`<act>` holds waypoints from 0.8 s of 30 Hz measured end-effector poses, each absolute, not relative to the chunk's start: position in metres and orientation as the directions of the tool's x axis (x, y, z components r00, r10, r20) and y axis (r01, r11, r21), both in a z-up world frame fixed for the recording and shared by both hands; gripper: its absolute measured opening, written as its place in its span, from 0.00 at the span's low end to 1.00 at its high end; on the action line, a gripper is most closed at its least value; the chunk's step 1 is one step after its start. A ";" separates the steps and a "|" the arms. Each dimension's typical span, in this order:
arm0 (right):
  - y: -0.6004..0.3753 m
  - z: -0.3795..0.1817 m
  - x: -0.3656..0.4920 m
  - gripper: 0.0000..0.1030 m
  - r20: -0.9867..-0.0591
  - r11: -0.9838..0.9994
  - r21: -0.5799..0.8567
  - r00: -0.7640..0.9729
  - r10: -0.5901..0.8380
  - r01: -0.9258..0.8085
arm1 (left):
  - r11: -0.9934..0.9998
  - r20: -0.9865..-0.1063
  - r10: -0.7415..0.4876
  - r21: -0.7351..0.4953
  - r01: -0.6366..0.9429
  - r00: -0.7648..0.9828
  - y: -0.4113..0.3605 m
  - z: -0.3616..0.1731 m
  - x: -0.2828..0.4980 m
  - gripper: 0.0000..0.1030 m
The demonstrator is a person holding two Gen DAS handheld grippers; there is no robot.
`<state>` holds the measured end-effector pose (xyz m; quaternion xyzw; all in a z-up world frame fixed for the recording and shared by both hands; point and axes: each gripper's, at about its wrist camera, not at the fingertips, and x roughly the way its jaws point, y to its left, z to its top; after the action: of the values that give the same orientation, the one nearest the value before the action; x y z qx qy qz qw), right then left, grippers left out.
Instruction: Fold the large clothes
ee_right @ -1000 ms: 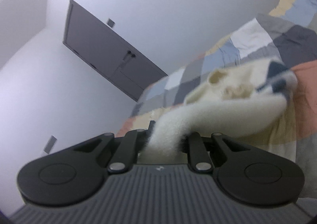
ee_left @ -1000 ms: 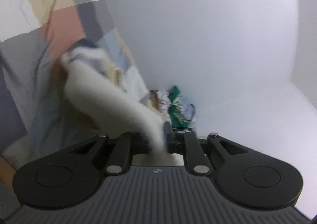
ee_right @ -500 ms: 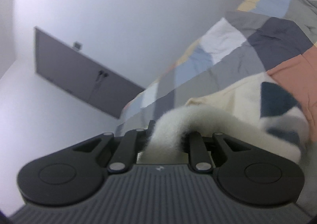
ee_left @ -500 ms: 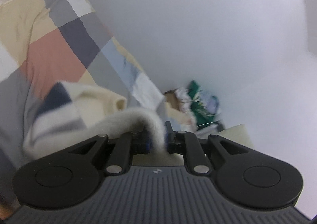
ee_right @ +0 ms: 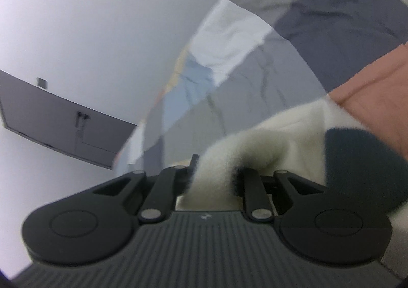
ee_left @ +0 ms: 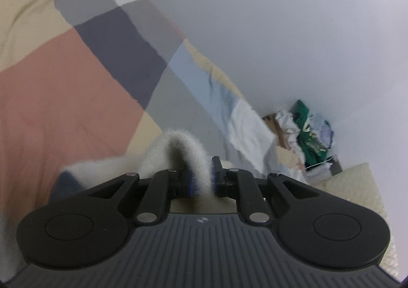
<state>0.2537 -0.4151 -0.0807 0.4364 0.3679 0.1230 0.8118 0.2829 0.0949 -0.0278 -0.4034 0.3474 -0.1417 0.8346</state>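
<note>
A fluffy cream sweater [ee_left: 176, 145] with dark navy patches lies over a patchwork bedspread [ee_left: 63, 99]. My left gripper [ee_left: 201, 179] is shut on a fold of the sweater, which arches up from between the jaws and drops to the left. My right gripper [ee_right: 214, 175] is shut on another fold of the same sweater [ee_right: 275, 140], which spreads to the right with a navy patch [ee_right: 362, 160]. The bedspread also shows in the right wrist view [ee_right: 255, 78].
A white wall [ee_left: 280, 20] runs along the bed's far side. A pile of clothes with a green item [ee_left: 308, 132] sits in the corner beyond the bed. A dark door [ee_right: 58, 124] stands in the wall in the right wrist view.
Both grippers have come down toward the bedspread with the sweater. The sweater now sits lower and flatter on the bed, and less of it shows ahead of the jaws.
</note>
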 end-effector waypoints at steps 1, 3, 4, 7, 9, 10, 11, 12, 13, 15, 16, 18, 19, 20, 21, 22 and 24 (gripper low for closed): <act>-0.415 -0.088 0.260 0.19 -0.501 0.592 0.796 0.689 0.524 0.129 | 0.635 -0.479 -0.515 -0.771 -0.059 0.711 0.095 -0.036 0.291 0.15; -0.416 -0.101 0.274 0.19 -0.521 0.585 0.796 0.669 0.530 0.157 | 0.632 -0.502 -0.520 -0.771 -0.084 0.691 0.097 -0.050 0.306 0.15; -0.415 -0.104 0.278 0.19 -0.530 0.590 0.791 0.664 0.528 0.163 | 0.629 -0.508 -0.525 -0.772 -0.090 0.683 0.098 -0.055 0.312 0.15; -0.411 -0.111 0.288 0.19 -0.551 0.613 0.773 0.647 0.527 0.159 | 0.605 -0.515 -0.544 -0.788 -0.115 0.662 0.104 -0.070 0.326 0.16; -0.409 -0.117 0.294 0.19 -0.566 0.622 0.765 0.634 0.527 0.167 | 0.606 -0.520 -0.546 -0.786 -0.119 0.657 0.105 -0.074 0.331 0.16; -0.408 -0.120 0.295 0.19 -0.571 0.625 0.763 0.628 0.528 0.168 | 0.612 -0.525 -0.545 -0.782 -0.117 0.654 0.104 -0.075 0.332 0.16; -0.407 -0.121 0.296 0.19 -0.573 0.625 0.762 0.625 0.530 0.168 | 0.620 -0.530 -0.544 -0.776 -0.115 0.651 0.102 -0.074 0.332 0.16; -0.407 -0.121 0.297 0.19 -0.572 0.625 0.763 0.625 0.532 0.166 | 0.625 -0.533 -0.543 -0.772 -0.111 0.648 0.101 -0.073 0.332 0.16; -0.408 -0.121 0.296 0.20 -0.568 0.622 0.766 0.626 0.535 0.164 | 0.626 -0.533 -0.544 -0.772 -0.109 0.648 0.099 -0.071 0.331 0.16; -0.409 -0.118 0.293 0.42 -0.548 0.606 0.781 0.626 0.554 0.148 | 0.615 -0.525 -0.553 -0.781 -0.109 0.647 0.100 -0.070 0.330 0.20; -0.409 -0.116 0.292 0.53 -0.527 0.590 0.797 0.629 0.572 0.131 | 0.607 -0.518 -0.562 -0.788 -0.104 0.645 0.100 -0.068 0.328 0.29; -0.409 -0.107 0.285 0.82 -0.472 0.554 0.828 0.649 0.597 0.092 | 0.583 -0.487 -0.584 -0.809 -0.082 0.649 0.101 -0.061 0.321 0.61; -0.409 -0.101 0.280 0.82 -0.455 0.547 0.833 0.661 0.596 0.079 | 0.570 -0.459 -0.589 -0.819 -0.060 0.665 0.102 -0.054 0.316 0.75; -0.408 -0.094 0.275 0.83 -0.443 0.546 0.835 0.669 0.597 0.067 | 0.571 -0.442 -0.584 -0.820 -0.043 0.681 0.102 -0.047 0.309 0.78; -0.408 -0.088 0.268 0.84 -0.427 0.541 0.840 0.675 0.602 0.049 | 0.580 -0.429 -0.575 -0.815 -0.023 0.697 0.103 -0.038 0.302 0.79; -0.408 -0.082 0.262 0.84 -0.405 0.531 0.847 0.683 0.608 0.030 | 0.587 -0.415 -0.570 -0.809 -0.001 0.709 0.104 -0.028 0.294 0.80; -0.408 -0.071 0.244 0.84 -0.346 0.495 0.869 0.700 0.625 -0.013 | 0.585 -0.376 -0.572 -0.810 0.042 0.729 0.106 -0.012 0.277 0.81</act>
<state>0.2444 -0.4078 -0.0714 0.4610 0.3320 0.1996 0.7984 0.2768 0.1057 -0.0117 -0.4162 0.3183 -0.1846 0.8315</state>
